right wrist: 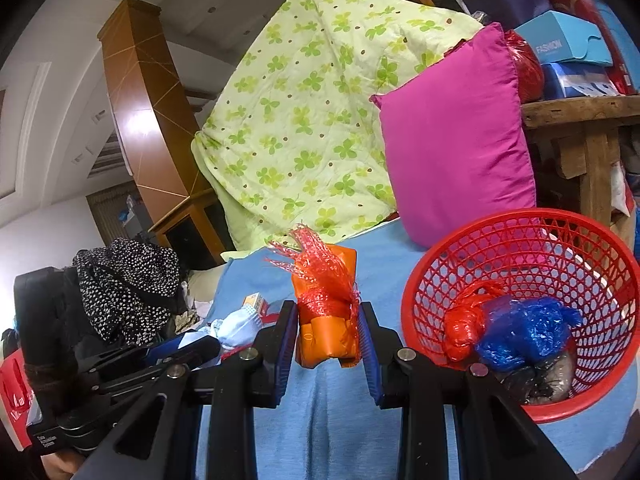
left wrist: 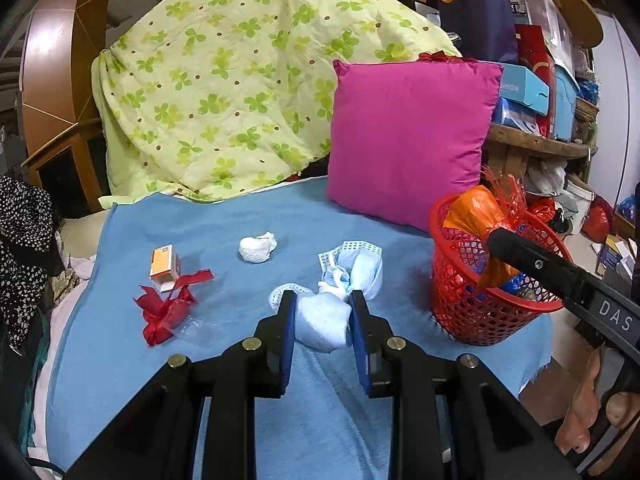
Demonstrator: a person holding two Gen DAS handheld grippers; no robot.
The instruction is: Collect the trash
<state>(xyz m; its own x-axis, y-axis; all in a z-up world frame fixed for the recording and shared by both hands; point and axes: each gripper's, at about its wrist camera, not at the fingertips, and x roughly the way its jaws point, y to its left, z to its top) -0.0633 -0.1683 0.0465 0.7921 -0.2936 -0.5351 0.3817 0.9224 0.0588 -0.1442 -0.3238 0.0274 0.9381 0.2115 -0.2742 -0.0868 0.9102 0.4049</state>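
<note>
My left gripper (left wrist: 322,316) is shut on a crumpled pale blue face mask bundle (left wrist: 324,320) on the blue blanket (left wrist: 224,320). My right gripper (right wrist: 328,322) is shut on an orange bundle wrapped in red netting (right wrist: 326,312), held in the air left of the red mesh basket (right wrist: 520,232); in the left wrist view the bundle (left wrist: 476,212) sits over the basket (left wrist: 472,312). The basket holds red and blue plastic bags (right wrist: 516,328). A white tissue ball (left wrist: 257,248), an orange-white small box (left wrist: 163,266) and a red ribbon wrapper (left wrist: 168,308) lie on the blanket.
A magenta pillow (left wrist: 408,136) and a green clover quilt (left wrist: 224,92) stand at the back. A black spotted cloth (left wrist: 24,248) lies at the left edge. A cluttered wooden shelf (left wrist: 536,144) stands to the right, behind the basket.
</note>
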